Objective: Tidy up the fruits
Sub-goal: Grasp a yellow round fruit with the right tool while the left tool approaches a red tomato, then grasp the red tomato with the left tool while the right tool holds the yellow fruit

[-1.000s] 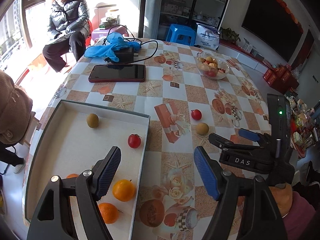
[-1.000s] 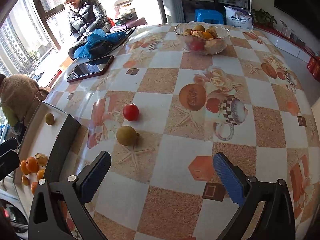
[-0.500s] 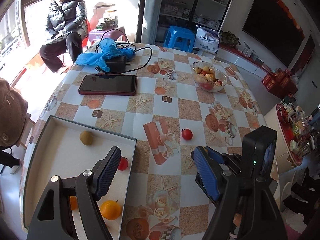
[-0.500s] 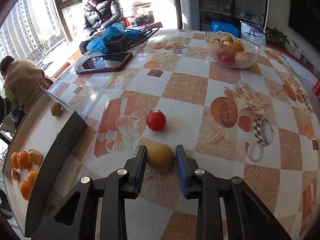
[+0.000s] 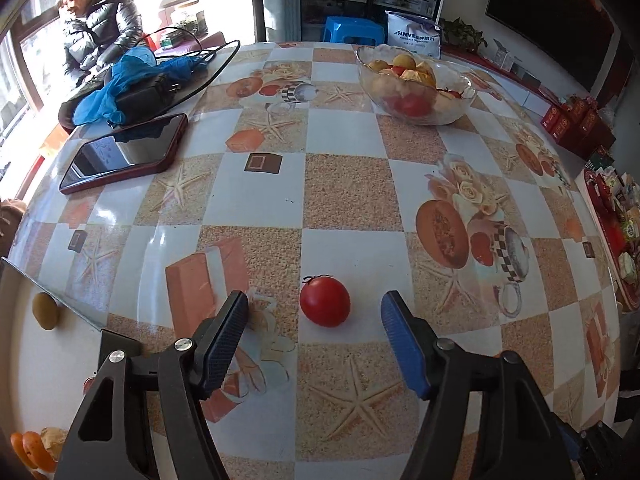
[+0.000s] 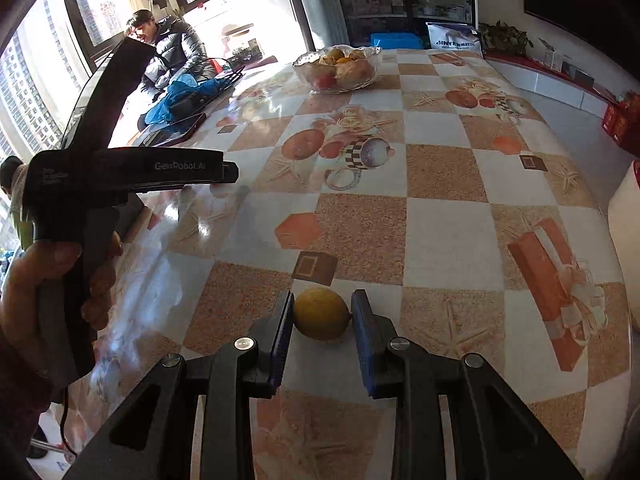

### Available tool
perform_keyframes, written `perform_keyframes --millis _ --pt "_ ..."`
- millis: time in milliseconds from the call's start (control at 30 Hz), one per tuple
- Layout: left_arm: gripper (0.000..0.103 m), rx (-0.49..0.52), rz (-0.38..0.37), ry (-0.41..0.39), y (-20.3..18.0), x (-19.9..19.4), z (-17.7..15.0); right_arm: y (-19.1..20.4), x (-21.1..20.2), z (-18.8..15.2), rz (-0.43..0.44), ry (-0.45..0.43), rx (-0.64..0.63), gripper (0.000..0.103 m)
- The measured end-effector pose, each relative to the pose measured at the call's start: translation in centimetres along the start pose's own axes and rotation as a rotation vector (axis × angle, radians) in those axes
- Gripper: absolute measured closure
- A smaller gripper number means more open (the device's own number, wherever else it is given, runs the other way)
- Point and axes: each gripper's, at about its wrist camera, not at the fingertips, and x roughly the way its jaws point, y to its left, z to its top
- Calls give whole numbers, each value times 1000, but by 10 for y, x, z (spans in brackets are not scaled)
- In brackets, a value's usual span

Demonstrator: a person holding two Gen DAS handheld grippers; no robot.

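Observation:
A red tomato [image 5: 325,301] lies on the patterned table, between and just ahead of the open fingers of my left gripper [image 5: 316,344]. My right gripper [image 6: 322,334] is shut on a yellow-brown round fruit [image 6: 321,313] and holds it above the table. A white tray [image 5: 28,344] at the left holds a brownish fruit [image 5: 45,310] and oranges [image 5: 30,450]. The left gripper body and the hand on it show in the right wrist view [image 6: 100,184].
A glass bowl of fruit [image 5: 416,84] stands at the far side of the table. A phone [image 5: 124,152], a black charger with cable and a blue cloth [image 5: 132,80] lie at the far left. A person [image 5: 100,24] sits beyond the table.
My left gripper has moved forward and right, from over the tray to the red tomato. My right gripper has closed on the yellow-brown fruit and lifted it, turning to the right.

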Motion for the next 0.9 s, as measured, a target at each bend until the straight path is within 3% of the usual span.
perform_keyframes --millis 33,133,167,200,367,667,900 --pt "33 4 8 -13 -1 1 1 -1 -1 -1 3 -2 -2 72" --pt "54 19 15 -43 -3 0 -1 -2 0 -3 9 -9 1 72" --pt "75 30 11 -46 -4 -1 -2 -2 0 -3 9 -10 1 72" --pt "78 37 10 -43 -6 -3 -3 -2 -1 -4 7 -12 2 72" --pt "78 48 -16 -51 -3 -26 -42 -3 -3 -8 -5 -8 9 72" --pt "78 52 -58 -77 3 -90 -154 -1 -23 -39 -25 -16 10 72" --pt "77 50 -63 -150 6 -96 -169 13 -37 -68 -112 -86 -52 72"
